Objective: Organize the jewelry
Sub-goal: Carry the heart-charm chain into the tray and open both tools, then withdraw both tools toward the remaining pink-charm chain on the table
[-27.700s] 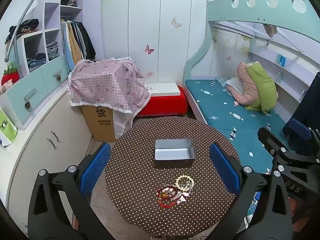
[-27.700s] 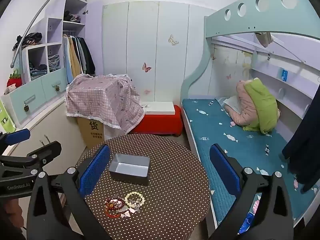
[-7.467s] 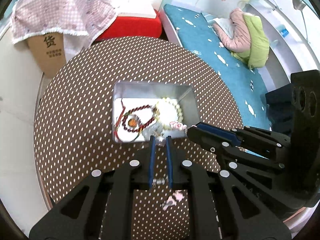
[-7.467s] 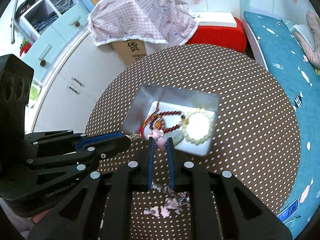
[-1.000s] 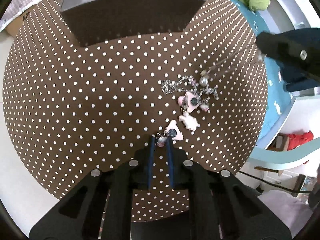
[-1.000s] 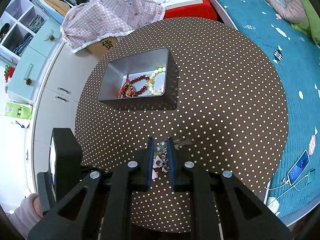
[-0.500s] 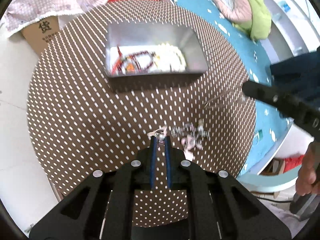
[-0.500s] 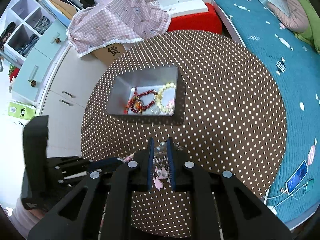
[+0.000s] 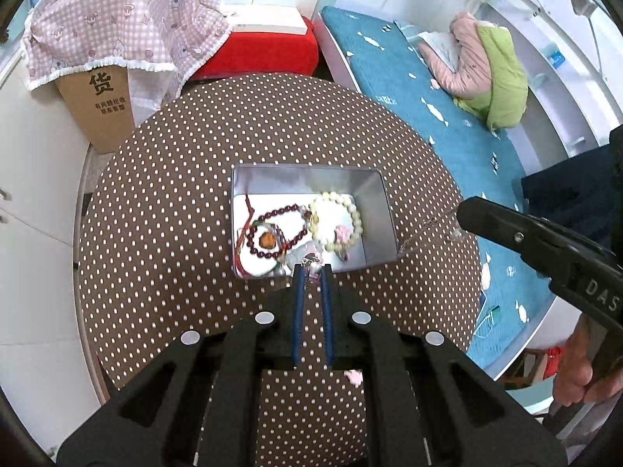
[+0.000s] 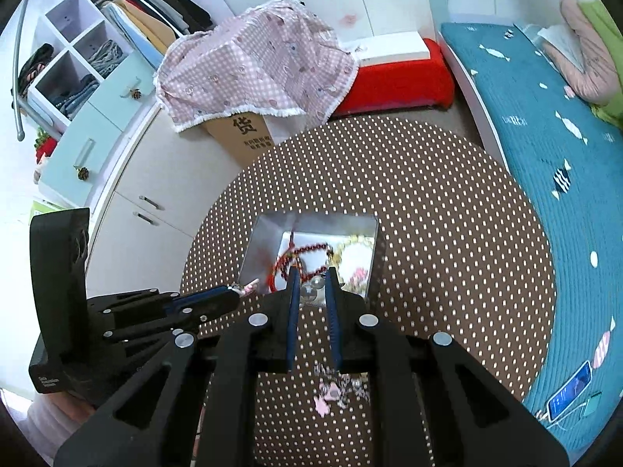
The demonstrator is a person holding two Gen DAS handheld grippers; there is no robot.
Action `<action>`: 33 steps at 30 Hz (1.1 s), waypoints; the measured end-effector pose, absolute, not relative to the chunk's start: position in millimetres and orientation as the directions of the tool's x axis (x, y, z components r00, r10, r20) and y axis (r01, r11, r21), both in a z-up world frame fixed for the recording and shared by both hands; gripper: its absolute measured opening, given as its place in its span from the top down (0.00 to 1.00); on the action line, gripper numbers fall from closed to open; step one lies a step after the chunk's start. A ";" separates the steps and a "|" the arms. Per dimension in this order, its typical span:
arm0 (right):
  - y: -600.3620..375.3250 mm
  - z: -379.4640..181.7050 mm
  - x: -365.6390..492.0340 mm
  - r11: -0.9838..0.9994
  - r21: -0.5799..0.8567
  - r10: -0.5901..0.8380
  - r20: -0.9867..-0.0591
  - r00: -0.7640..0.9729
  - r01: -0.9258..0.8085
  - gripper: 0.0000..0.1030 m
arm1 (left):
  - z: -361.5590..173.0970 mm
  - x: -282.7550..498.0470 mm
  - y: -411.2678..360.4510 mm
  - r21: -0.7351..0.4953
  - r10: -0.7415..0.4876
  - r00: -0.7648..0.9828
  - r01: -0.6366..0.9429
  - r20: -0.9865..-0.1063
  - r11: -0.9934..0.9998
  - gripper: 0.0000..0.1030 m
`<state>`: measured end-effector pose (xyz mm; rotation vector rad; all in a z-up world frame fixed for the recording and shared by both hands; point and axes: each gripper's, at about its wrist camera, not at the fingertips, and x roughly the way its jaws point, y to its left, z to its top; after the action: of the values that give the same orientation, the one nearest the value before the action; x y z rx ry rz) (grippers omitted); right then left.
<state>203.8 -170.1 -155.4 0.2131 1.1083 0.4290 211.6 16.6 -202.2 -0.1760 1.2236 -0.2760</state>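
Observation:
The silver tin sits mid-table with a dark red bead bracelet and a cream bead bracelet inside. My left gripper hovers at the tin's near rim, shut on a small silver and pink earring. My right gripper hangs over the tin's near side, shut on a silvery beaded chain. In the left wrist view that chain trails from the right gripper towards the tin's right wall. Pink and silver pieces lie on the table behind the fingers.
The round table has a brown dotted cloth. Beyond it stand a cardboard box under a pink checked cloth and a red stool. A teal bed runs along the right, white cabinets along the left.
Both grippers have lifted off the loose pile near the table's front edge and moved up to the tin, each carrying a small piece. The tin's inside has come back into view.

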 end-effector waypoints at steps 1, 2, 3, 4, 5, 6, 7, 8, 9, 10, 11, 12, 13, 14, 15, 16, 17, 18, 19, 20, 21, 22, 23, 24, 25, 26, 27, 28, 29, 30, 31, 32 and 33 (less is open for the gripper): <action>-169.4 -154.2 206.0 0.893 0.382 0.447 -0.813 0.375 -0.236 0.88 | -202.5 215.5 16.5 -0.281 -0.302 0.313 0.111 -0.901 0.953 0.92; -168.4 -153.2 208.3 0.891 0.382 0.450 -0.809 0.377 -0.244 0.88 | -199.9 218.0 16.9 -0.282 -0.302 0.311 0.109 -0.901 0.953 0.92; -166.7 -154.4 210.6 0.892 0.376 0.447 -0.812 0.376 -0.250 0.88 | -200.4 222.6 17.3 -0.283 -0.301 0.308 0.103 -0.902 0.954 0.92; -165.2 -155.9 213.8 0.893 0.374 0.445 -0.816 0.369 -0.251 0.88 | -201.4 227.0 17.7 -0.283 -0.299 0.305 0.096 -0.904 0.954 0.92; -163.7 -156.8 216.5 0.890 0.379 0.451 -0.816 0.362 -0.253 0.88 | -203.8 230.4 17.7 -0.288 -0.303 0.306 0.093 -0.903 0.953 0.92; -162.0 -159.5 219.6 0.887 0.385 0.455 -0.818 0.352 -0.255 0.88 | -207.1 234.3 17.5 -0.292 -0.305 0.299 0.089 -0.904 0.952 0.92; -160.7 -162.8 222.0 0.889 0.381 0.450 -0.824 0.344 -0.252 0.88 | -209.3 235.6 17.3 -0.292 -0.304 0.295 0.086 -0.906 0.953 0.92; -159.3 -166.7 224.2 0.889 0.381 0.450 -0.829 0.331 -0.253 0.88 | -212.9 238.3 17.0 -0.291 -0.303 0.287 0.083 -0.909 0.953 0.92; -159.2 -170.1 225.9 0.888 0.383 0.451 -0.834 0.318 -0.256 0.88 | -215.2 239.4 16.4 -0.290 -0.301 0.282 0.080 -0.911 0.954 0.91; -157.9 -172.2 227.6 0.890 0.378 0.446 -0.839 0.311 -0.256 0.86 | -219.1 240.6 16.3 -0.285 -0.293 0.276 0.070 -0.915 0.956 0.82; -156.0 -173.0 229.2 0.894 0.370 0.437 -0.844 0.309 -0.254 0.86 | -224.3 243.3 16.9 -0.278 -0.282 0.257 0.055 -0.924 0.959 0.71; -154.8 -176.0 230.7 0.897 0.361 0.428 -0.852 0.301 -0.254 0.86 | -227.8 244.2 17.5 -0.273 -0.274 0.250 0.043 -0.928 0.961 0.61; -154.4 -177.7 231.2 0.897 0.360 0.427 -0.855 0.293 -0.257 0.86 | -229.5 246.6 17.8 -0.274 -0.275 0.250 0.040 -0.929 0.961 0.61; -154.4 -178.6 231.1 0.898 0.357 0.425 -0.858 0.289 -0.258 0.85 | -230.8 247.0 18.4 -0.279 -0.281 0.247 0.041 -0.927 0.959 0.61; -154.6 -179.7 231.3 0.900 0.352 0.419 -0.861 0.287 -0.257 0.85 | -230.7 246.7 18.7 -0.281 -0.282 0.246 0.041 -0.927 0.959 0.61; -155.5 -181.1 231.1 0.902 0.351 0.416 -0.863 0.285 -0.252 0.85 | -231.1 246.8 19.1 -0.278 -0.279 0.245 0.041 -0.928 0.960 0.61; -156.5 -182.4 231.0 0.903 0.351 0.413 -0.866 0.281 -0.247 0.85 | -231.0 246.9 19.8 -0.276 -0.277 0.245 0.040 -0.929 0.960 0.61; -157.6 -183.8 231.2 0.906 0.350 0.409 -0.870 0.277 -0.239 0.84 | -231.0 246.7 20.6 -0.276 -0.277 0.245 0.038 -0.929 0.960 0.61; -158.8 -184.8 230.8 0.908 0.348 0.404 -0.873 0.274 -0.232 0.83 | -230.8 246.5 21.7 -0.279 -0.279 0.246 0.037 -0.928 0.960 0.61; -159.9 -185.3 230.2 0.910 0.346 0.401 -0.874 0.275 -0.227 0.83 | -230.1 245.9 22.6 -0.279 -0.279 0.247 0.038 -0.928 0.960 0.61; -161.2 -185.8 229.2 0.912 0.344 0.397 -0.876 0.275 -0.221 0.80 | -229.4 244.8 23.2 -0.278 -0.278 0.248 0.038 -0.928 0.960 0.61; -162.6 -185.7 228.2 0.915 0.342 0.393 -0.877 0.277 -0.214 0.77 | -229.0 243.4 23.8 -0.276 -0.277 0.249 0.040 -0.928 0.960 0.61; -164.2 -184.8 227.1 0.918 0.339 0.388 -0.877 0.283 -0.207 0.76 | -228.6 242.1 24.3 -0.276 -0.278 0.249 0.041 -0.928 0.960 0.61; -164.7 -184.2 225.7 0.919 0.338 0.386 -0.877 0.285 -0.205 0.74 | -228.2 240.2 25.0 -0.277 -0.279 0.249 0.042 -0.927 0.960 0.61; -165.6 -183.9 224.1 0.919 0.336 0.385 -0.878 0.285 -0.206 0.71 | -227.4 237.8 24.6 -0.278 -0.280 0.250 0.044 -0.927 0.960 0.61; -166.8 -183.6 222.2 0.922 0.331 0.379 -0.879 0.289 -0.203 0.69 | -226.7 235.9 24.4 -0.278 -0.280 0.251 0.046 -0.926 0.960 0.61; -167.3 -183.0 220.7 0.924 0.327 0.374 -0.880 0.292 -0.199 0.67 | -225.9 233.7 23.9 -0.277 -0.281 0.252 0.050 -0.926 0.959 0.61; -168.2 -182.9 219.0 0.925 0.327 0.373 -0.880 0.293 -0.196 0.64 | -225.3 231.3 23.0 -0.276 -0.280 0.253 0.054 -0.926 0.960 0.61; -169.5 -183.4 216.2 0.925 0.327 0.372 -0.881 0.291 -0.193 0.63 | -224.8 228.7 22.0 -0.275 -0.281 0.253 0.058 -0.926 0.960 0.61; -170.2 -183.8 214.4 0.927 0.323 0.367 -0.883 0.292 -0.190 0.60 | -224.3 225.2 20.7 -0.276 -0.283 0.252 0.063 -0.926 0.959 0.61; -171.2 -184.2 211.9 0.931 0.315 0.359 -0.886 0.294 -0.186 0.56 | -224.1 221.2 19.5 -0.277 -0.285 0.250 0.069 -0.925 0.959 0.61; -172.2 -185.0 209.3 0.934 0.309 0.351 -0.889 0.295 -0.182 0.54 | -224.4 217.2 18.0 -0.277 -0.286 0.247 0.074 -0.926 0.958 0.61; -173.2 -186.1 206.6 0.935 0.305 0.347 -0.890 0.295 -0.179 0.51 | -224.8 213.4 16.6 -0.275 -0.285 0.243 0.077 -0.927 0.958 0.59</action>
<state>206.6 -173.2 -186.1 0.1579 1.2231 0.3522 213.4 16.6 -224.8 -0.1859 1.3036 -0.2497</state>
